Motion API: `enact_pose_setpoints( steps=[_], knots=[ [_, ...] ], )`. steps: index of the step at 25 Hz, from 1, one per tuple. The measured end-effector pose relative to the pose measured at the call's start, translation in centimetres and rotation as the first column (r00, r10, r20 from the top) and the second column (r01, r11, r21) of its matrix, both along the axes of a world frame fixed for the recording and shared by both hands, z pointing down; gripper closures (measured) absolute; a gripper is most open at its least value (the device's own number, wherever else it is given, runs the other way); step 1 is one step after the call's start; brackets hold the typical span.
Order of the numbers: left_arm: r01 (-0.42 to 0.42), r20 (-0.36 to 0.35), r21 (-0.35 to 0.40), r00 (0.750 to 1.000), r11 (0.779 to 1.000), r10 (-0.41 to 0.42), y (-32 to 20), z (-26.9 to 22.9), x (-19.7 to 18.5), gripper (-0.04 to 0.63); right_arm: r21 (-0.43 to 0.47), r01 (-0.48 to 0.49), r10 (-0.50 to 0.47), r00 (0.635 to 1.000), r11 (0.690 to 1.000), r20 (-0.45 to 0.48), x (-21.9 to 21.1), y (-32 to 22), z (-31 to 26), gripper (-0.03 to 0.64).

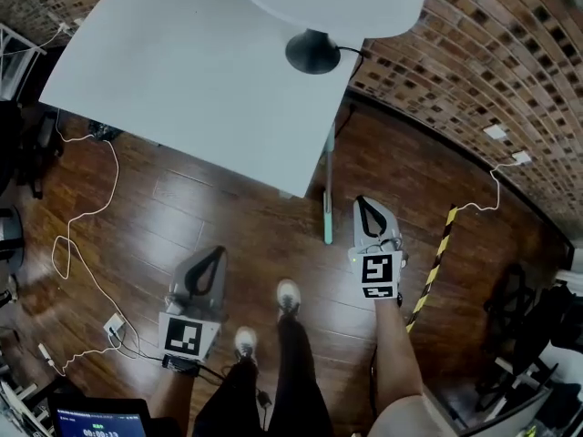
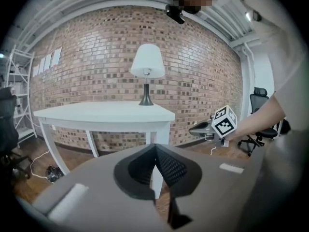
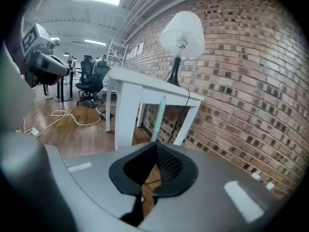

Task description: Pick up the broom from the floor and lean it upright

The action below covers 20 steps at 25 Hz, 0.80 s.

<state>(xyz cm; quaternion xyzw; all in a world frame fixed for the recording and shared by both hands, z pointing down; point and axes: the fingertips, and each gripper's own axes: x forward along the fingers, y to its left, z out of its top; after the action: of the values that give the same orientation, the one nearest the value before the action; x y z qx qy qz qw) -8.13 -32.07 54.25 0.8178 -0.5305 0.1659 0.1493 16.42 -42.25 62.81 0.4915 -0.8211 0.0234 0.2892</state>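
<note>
Left tool (image 1: 217,255), right tool (image 1: 364,204): both closed, empty. One broom (image 1: 328,208) upright against table (image 1: 182,71).

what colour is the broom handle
Pale mint green broom handle; clearest in the right gripper view.

L gripper (image 1: 217,253): jaws together, nothing held, tilted fwd-down.
R gripper (image 1: 363,202): jaws together, nothing held, further fwd.

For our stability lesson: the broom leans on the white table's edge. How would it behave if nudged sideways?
Propped only against the table edge, the long thin broom would probably slide and topple. It looks stiff, likely light. The glossy floor may offer little grip.
</note>
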Motion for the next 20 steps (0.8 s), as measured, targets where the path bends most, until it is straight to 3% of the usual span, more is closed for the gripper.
enact_pose_setpoints(
  steps=[4, 9, 14, 16, 20],
  knots=[
    [0.018, -0.031, 0.103, 0.999, 0.994, -0.015, 0.3, -6.0, -1.5, 0.595, 0.078, -0.092, 0.087, 0.994, 0.993, 0.065, 0.6, 3.0, -8.1, 0.603],
    [0.0, -0.068, 0.231, 0.998, 0.973, 0.016, 3.8, -14.3, -3.2, 0.595, 0.195, -0.141, 0.118, 0.985, 0.971, 0.123, -1.0, 9.5, -19.5, 0.603],
    [-0.036, -0.084, 0.383, 0.994, 0.923, 0.073, 8.4, -23.0, -5.8, 0.595, 0.288, -0.202, 0.157, 0.973, 0.936, 0.172, -2.2, 17.9, -31.0, 0.603],
    [-0.071, -0.079, 0.412, 0.99, 0.908, 0.114, 10.6, -25.9, -6.4, 0.595, 0.324, -0.229, 0.178, 0.967, 0.918, 0.18, -2.4, 21.3, -35.2, 0.603],
    [-0.108, -0.058, 0.41, 0.988, 0.906, 0.144, 14.7, -29.8, -7.6, 0.595, 0.37, -0.274, 0.209, 0.956, 0.888, 0.208, -2.3, 27.2, -41.3, 0.603]
  ],
)
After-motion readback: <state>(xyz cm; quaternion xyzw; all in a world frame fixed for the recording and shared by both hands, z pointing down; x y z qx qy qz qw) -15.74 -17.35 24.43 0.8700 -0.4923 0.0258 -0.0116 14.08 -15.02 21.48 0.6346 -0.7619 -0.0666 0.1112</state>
